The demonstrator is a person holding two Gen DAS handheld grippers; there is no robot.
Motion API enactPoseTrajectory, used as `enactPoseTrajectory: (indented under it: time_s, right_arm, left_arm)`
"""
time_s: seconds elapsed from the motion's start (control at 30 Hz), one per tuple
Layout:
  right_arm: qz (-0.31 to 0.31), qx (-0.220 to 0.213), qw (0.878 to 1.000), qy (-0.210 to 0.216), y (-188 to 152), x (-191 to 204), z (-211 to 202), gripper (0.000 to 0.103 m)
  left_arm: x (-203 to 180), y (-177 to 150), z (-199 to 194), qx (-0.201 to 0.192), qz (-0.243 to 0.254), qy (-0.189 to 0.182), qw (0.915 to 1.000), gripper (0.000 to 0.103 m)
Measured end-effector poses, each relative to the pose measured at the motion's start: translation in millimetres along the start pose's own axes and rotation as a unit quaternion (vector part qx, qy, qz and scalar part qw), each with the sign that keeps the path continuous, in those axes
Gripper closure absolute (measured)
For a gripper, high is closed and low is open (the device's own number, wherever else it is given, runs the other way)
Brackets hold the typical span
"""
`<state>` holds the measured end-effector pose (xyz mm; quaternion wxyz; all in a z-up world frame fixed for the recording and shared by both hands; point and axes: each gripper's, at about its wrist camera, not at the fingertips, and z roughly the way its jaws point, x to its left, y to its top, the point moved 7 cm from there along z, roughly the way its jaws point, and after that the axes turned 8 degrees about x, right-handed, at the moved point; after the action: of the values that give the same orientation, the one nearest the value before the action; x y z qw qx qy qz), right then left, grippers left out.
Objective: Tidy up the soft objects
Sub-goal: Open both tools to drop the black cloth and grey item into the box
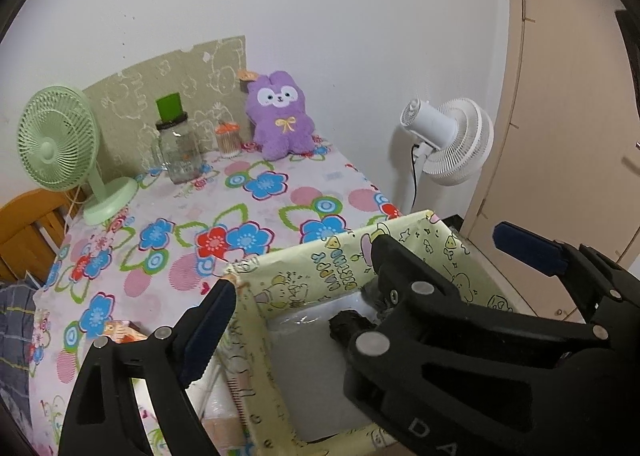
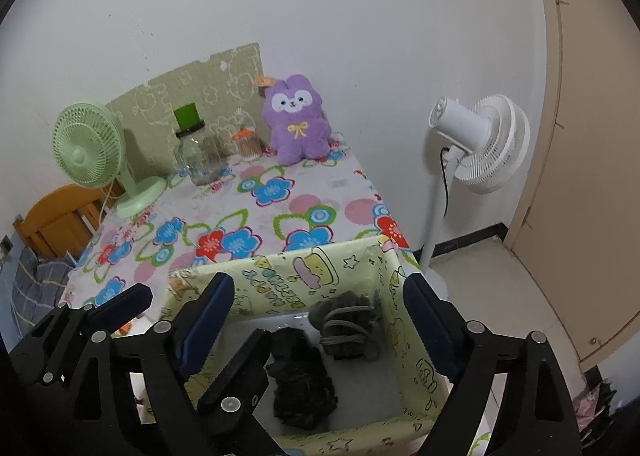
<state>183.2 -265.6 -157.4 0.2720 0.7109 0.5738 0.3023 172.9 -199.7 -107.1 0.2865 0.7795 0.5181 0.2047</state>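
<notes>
Right gripper (image 2: 316,320) hangs over the storage box (image 2: 404,292), jaws spread wide, nothing between them — its blue pads flank the box's inside and touch neither sock bundle. Left gripper (image 1: 356,296) jaws also wide apart, empty; its left finger sits just outside the box's left wall, its right finger beyond the box's right side. In the right wrist view one black finger of the left gripper reaches into the box next to the black bundle; contact cannot be told.

Task things: two soft bundles on the box's white floor. Black sock bundle (image 2: 300,380) — dark, fuzzy, lumpy, elongated, long axis running from the near wall toward the far wall, tilted slightly. Grey sock bundle (image 2: 346,322) — rolled, banded with folds, rounder, in the far right corner area, just beside the black one; no clear long axis. In the left wrist view only a bit of the black bundle shows behind the right gripper.

Box: pale yellow-green fabric with cartoon prints, open top, standing at the near right corner of the floral tablecloth (image 1: 264,216).

Farther back on the cloth: purple plush bunny (image 1: 278,116) upright against the wall, a glass jar (image 1: 178,148), a green desk fan (image 1: 56,140). A white standing fan (image 2: 480,144) is on the floor right of the table.
</notes>
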Motion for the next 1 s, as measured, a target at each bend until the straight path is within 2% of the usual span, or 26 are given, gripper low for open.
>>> enactPoseTrajectory:
  time_s: [0.43, 1.0]
  right_arm:
    - [-0.016, -0.023, 1.000, -0.007, -1.9, 28.1, -35.7, 0.006]
    - [-0.043, -0.050, 0.998, 0.002, -8.9, 74.6, -72.1, 0.000]
  left_arm:
    - [19.2, -6.4, -36.1, -0.030, -0.001, 0.010, 0.9995, 0.006]
    - [54.4, -21.1, -78.7, -0.057, -0.013, 0.023, 0.9980, 0.005]
